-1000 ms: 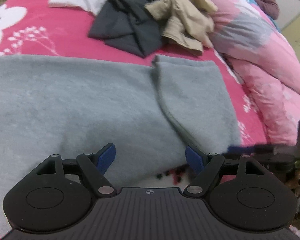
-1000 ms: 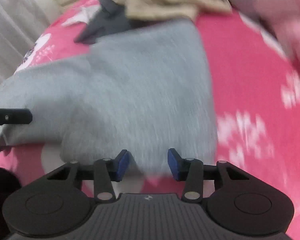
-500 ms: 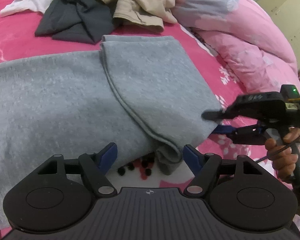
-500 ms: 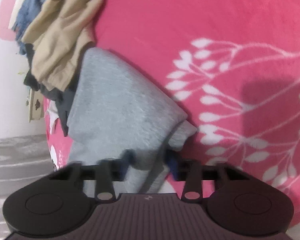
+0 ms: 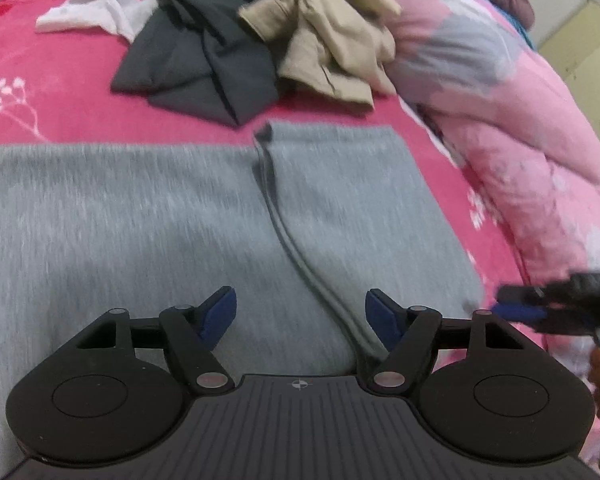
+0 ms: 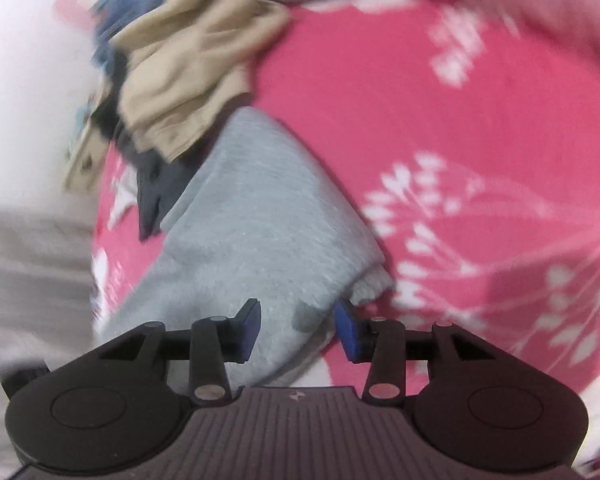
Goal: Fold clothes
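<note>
Pink bedspread (image 5: 40,92): left tool (image 5: 300,312) gapes over grey garment (image 5: 140,216); right tool (image 6: 297,326) opening, cloth between.

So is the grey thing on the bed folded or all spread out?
Partly folded. One end of the grey garment is turned back over itself, a folded flap on top; the rest lies flat.

A pink floral bedspread (image 5: 52,92) carries a flat grey garment (image 5: 140,216), dark (image 5: 204,64), beige (image 5: 324,44) and white clothes (image 5: 100,12), and a pink quilt (image 5: 532,152).
</note>
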Tool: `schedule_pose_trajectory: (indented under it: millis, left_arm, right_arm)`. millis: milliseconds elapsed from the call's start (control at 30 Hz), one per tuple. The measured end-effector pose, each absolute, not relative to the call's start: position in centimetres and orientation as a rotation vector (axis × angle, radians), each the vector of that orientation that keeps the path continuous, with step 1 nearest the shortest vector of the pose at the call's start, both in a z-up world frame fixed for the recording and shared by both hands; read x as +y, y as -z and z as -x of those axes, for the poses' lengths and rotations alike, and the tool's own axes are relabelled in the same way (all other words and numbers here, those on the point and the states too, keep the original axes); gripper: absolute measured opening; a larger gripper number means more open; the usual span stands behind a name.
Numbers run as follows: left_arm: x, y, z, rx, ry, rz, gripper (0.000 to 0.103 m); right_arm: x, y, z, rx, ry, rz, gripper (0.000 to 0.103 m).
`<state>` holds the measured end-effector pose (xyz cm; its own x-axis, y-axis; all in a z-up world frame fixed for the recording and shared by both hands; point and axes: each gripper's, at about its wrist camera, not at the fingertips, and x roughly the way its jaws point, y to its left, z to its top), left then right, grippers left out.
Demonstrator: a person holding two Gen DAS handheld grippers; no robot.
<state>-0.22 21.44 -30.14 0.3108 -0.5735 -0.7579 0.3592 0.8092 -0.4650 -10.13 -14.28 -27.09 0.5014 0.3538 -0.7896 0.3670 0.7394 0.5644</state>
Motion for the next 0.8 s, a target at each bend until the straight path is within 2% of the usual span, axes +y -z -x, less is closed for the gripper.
schedule_pose_trajectory:
  millis: [167,467,533,600,667,800]
  left_arm:
    - [22.6,30.0,-1.2,1.056,0.58,0.304,0.072]
    - [27.3,30.2,1.1,1.064,0.525,0.442,0.071]
    - [27.1,30.3,1.6,1.062,0.556,0.423,0.071]
    - [26.8,30.6,1.8,1.062,0.585,0.413,0.071]
    - [26.6,31.0,1.8,1.067,0.606,0.417,0.071]
    - [26.7,31.6,1.7,1.058,0.632,0.45,0.072]
  right_arm:
    - [-7.7,24.7,6.0,1.013,-0.101,-0.414,0.045]
    - [5.6,27.9,-2.6,0.935,-0.239,0.037,0.042]
    - [7.1,29.0,-3.6,0.942,-0.23,0.098,0.038]
    - [7.4,29.7,-4.0,0.942,-0.199,0.126,0.013]
    - [6.4,29.3,-3.7,0.928,-0.182,0.051,0.004]
    - [3.7,27.6,-2.0,0.877,-0.145,-0.127,0.003]
